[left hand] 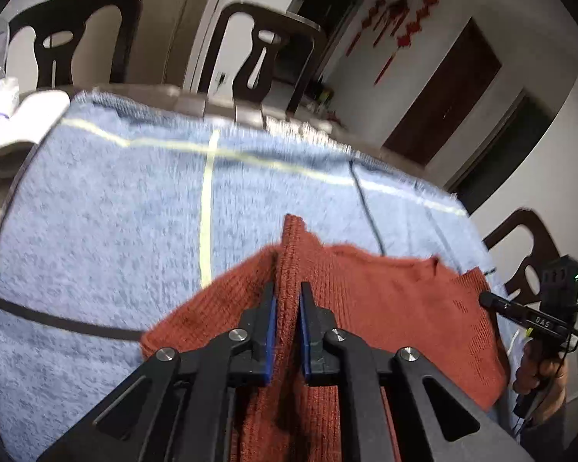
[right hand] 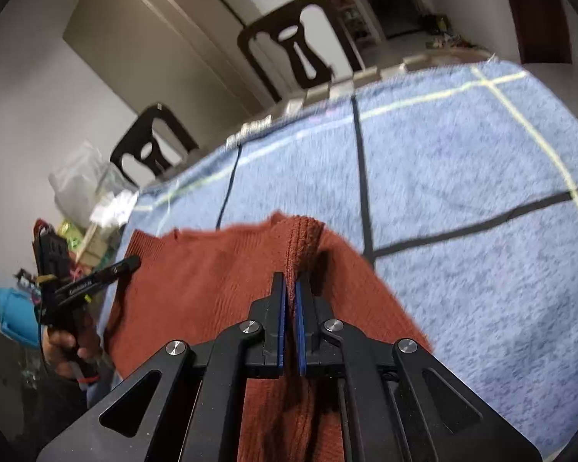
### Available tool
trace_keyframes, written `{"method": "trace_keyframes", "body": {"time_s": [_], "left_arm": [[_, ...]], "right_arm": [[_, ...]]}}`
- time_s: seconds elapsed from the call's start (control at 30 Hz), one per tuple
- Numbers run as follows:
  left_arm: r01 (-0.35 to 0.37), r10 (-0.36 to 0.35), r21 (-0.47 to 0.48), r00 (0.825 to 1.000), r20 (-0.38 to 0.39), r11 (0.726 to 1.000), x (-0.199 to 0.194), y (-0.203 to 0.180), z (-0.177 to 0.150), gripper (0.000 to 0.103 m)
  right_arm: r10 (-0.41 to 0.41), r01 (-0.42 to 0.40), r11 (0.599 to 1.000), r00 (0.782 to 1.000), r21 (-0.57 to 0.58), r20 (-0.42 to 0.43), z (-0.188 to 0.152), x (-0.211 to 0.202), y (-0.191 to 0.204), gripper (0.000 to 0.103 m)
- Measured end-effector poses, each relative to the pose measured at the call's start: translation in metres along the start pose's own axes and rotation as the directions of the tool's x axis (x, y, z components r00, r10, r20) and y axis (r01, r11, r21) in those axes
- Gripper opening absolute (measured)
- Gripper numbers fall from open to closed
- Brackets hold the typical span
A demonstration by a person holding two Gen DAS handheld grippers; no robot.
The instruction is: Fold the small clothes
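A rust-red knitted garment (left hand: 385, 292) lies on a blue towel-like cloth (left hand: 108, 211) spread over the table. My left gripper (left hand: 288, 290) is shut on a raised ribbed fold of the garment, which stands up between its blue pads. In the right wrist view the same garment (right hand: 212, 277) fills the lower middle, and my right gripper (right hand: 291, 281) is shut on another ribbed fold at its far edge. Each view shows the other gripper at the garment's side, held in a hand: the right one (left hand: 489, 300) and the left one (right hand: 131, 263).
The blue cloth (right hand: 462, 192) has yellow and dark grid lines. Dark chairs (left hand: 262, 50) stand along the table's far side, another chair (left hand: 528, 254) at the right. White rolled items (left hand: 27, 123) lie at the left end. Bags and clutter (right hand: 84, 192) sit beyond the table.
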State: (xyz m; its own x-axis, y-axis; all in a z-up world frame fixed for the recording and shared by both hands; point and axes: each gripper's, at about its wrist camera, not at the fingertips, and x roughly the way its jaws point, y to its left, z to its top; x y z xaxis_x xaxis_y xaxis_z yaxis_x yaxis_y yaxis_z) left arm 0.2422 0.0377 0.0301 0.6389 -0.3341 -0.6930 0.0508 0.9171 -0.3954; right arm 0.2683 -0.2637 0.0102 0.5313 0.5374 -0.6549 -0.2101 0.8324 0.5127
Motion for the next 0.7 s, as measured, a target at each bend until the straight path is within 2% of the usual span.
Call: {"method": "trace_keyframes", "body": {"time_s": [0.1,0.17,0.3,0.37,0.43,0.57,0.7], "left_arm": [[0.01,-0.009,-0.013,0.998,0.061,1.0,-0.009,0.002,0.008,0.007],[-0.018,0.018,-0.006,0.998,0.066,1.0,-0.004,0.005,0.011,0.007],[-0.082,0.082,-0.024,0.997,-0.011,0.996,0.024,0.016,0.003,0.007],[-0.085,0.085,-0.028,0.996,-0.001,0.996,0.026,0.017,0.002,0.008],[-0.077,0.077,-0.043,0.997,-0.012,0.996,0.025,0.019,0.004,0.01],[-0.081,0.082,-0.069,0.997,0.011,0.994,0.003,0.025,0.002,0.01],[-0.082,0.082,-0.003,0.995,0.064,0.997,-0.035,0.008,-0.015,0.01]], "right_arm": [[-0.01,0.009,1.0,0.999,0.021,0.041,0.007,-0.006,-0.005,0.004],[-0.043,0.042,0.999,0.998,0.028,0.043,0.009,-0.001,-0.008,0.004],[-0.116,0.117,0.993,0.993,0.033,-0.027,0.006,0.023,-0.017,0.004],[-0.114,0.114,0.993,0.993,0.031,-0.017,0.006,0.023,-0.018,0.004],[-0.112,0.113,0.993,0.993,0.041,-0.018,0.006,0.02,-0.017,0.011],[-0.189,0.19,0.981,0.982,-0.027,0.029,-0.002,-0.008,0.002,0.014],[-0.161,0.169,0.976,0.984,-0.134,0.071,-0.029,-0.041,0.032,0.017]]}}
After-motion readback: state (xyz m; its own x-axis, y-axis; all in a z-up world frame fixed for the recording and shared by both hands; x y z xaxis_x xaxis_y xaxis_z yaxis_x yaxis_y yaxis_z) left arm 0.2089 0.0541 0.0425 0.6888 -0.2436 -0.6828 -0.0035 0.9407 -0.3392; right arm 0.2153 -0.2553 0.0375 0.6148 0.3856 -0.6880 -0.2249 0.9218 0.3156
